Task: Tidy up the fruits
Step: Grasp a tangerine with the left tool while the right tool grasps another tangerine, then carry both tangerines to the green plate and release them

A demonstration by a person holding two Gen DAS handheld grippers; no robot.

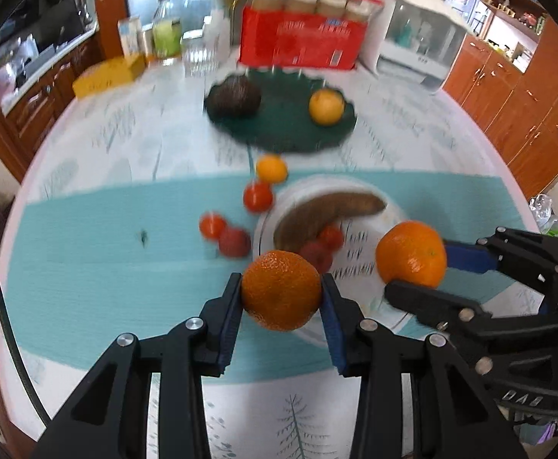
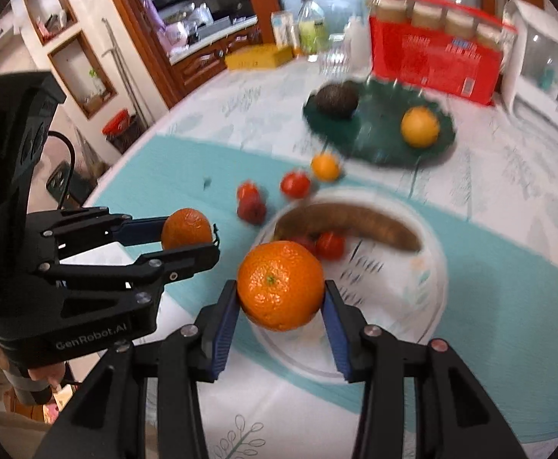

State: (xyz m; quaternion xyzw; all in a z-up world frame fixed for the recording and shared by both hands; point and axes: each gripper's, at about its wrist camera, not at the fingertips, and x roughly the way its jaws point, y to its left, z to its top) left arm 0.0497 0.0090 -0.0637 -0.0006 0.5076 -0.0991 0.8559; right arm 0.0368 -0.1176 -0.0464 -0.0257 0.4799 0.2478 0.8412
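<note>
My left gripper [image 1: 281, 291] is shut on an orange [image 1: 281, 290], held above the table near the white bowl [image 1: 390, 214]. It also shows in the right wrist view [image 2: 187, 235] with its orange [image 2: 185, 228]. My right gripper [image 2: 281, 295] is shut on a bigger orange [image 2: 280, 284] over the bowl's [image 2: 430, 267] near rim; it shows in the left wrist view [image 1: 416, 264]. The bowl holds a brown banana [image 1: 328, 212] and small red fruits [image 1: 323, 246]. A dark green plate [image 1: 283, 126] behind holds an avocado [image 1: 233, 96] and a yellow-orange fruit [image 1: 326, 107].
Loose on the teal runner [image 1: 106, 252] left of the bowl lie a small orange [image 1: 271, 168] and three small red fruits [image 1: 258, 196]. At the table's back stand a red jar box [image 1: 302, 38], a white appliance [image 1: 416, 38], a yellow box [image 1: 108, 74] and bottles [image 1: 166, 30].
</note>
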